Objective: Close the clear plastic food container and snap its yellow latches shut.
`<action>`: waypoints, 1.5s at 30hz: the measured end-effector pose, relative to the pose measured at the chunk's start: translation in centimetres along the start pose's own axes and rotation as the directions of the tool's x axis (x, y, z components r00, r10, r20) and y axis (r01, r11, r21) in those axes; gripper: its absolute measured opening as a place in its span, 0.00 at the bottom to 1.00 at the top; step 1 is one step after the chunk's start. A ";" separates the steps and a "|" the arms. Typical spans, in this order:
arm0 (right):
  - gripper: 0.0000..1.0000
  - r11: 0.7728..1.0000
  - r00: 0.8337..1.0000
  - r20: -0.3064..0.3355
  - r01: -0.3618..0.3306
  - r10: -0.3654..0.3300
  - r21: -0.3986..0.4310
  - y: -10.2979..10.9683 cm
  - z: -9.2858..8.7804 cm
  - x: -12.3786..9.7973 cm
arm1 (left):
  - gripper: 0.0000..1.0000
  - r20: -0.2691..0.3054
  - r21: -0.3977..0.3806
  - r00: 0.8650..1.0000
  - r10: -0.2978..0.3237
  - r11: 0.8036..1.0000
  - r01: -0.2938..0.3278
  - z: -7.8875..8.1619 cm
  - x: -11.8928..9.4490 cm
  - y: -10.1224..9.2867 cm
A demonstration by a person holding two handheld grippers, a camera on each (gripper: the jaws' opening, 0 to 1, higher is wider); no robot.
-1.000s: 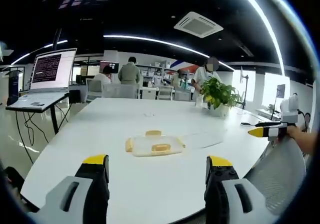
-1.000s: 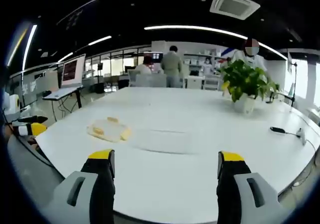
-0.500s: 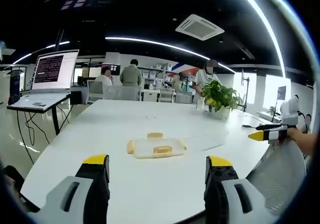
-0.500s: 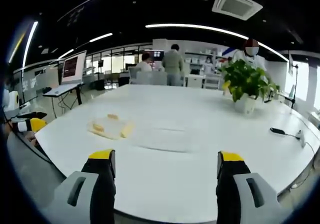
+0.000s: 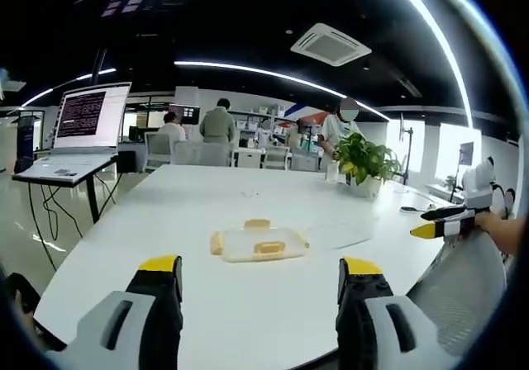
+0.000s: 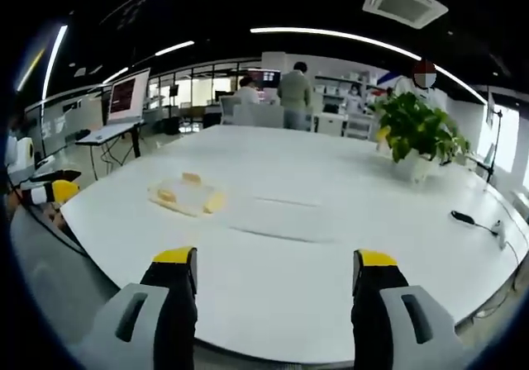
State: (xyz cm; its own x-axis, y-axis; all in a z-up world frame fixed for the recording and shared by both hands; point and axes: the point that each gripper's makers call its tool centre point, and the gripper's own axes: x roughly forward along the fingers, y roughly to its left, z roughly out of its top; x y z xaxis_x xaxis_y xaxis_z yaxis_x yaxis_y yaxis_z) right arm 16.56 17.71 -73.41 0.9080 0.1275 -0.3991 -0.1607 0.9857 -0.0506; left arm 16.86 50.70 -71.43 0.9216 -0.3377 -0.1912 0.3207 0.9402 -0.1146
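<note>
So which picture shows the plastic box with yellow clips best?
The left gripper view: the box sits near the middle, facing the camera, with its yellow clips clear. In the right gripper view the box is off to the left and blurrier.

The clear plastic food container (image 5: 257, 243) lay flat on the white table (image 5: 165, 221), with yellow latches (image 5: 266, 246) sticking out at its sides. Its see-through lid (image 6: 273, 219) lay flat just beside it.
</note>
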 end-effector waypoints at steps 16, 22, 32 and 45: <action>0.72 1.000 1.000 0.001 -0.015 0.015 -0.003 -0.3 -0.2 0.2 | 0.74 -0.008 0.002 1.000 0.004 1.000 -0.004 0.5 -0.2 -0.9; 0.72 1.000 1.000 0.015 -0.014 0.014 0.008 -0.7 -0.2 0.3 | 0.74 -0.009 0.001 1.000 0.002 1.000 -0.002 0.0 0.0 -0.4; 0.76 0.999 0.999 0.040 0.012 -0.011 -0.033 -1.0 0.4 0.2 | 0.73 -0.005 -0.003 1.000 -0.026 1.000 0.026 -0.2 0.2 -0.3; 0.80 0.999 0.999 0.015 -0.046 0.046 0.007 -0.9 0.3 0.4 | 0.99 -0.003 -0.183 0.997 -0.080 0.980 0.078 0.1 0.6 0.2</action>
State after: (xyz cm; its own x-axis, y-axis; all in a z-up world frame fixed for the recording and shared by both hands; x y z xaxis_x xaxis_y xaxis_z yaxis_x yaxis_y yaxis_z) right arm 17.17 16.92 -73.27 0.9052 0.1744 -0.3876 -0.1996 0.9795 -0.0254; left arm 17.50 50.69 -71.46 0.8925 -0.4116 -0.1845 0.3459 0.8870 -0.3059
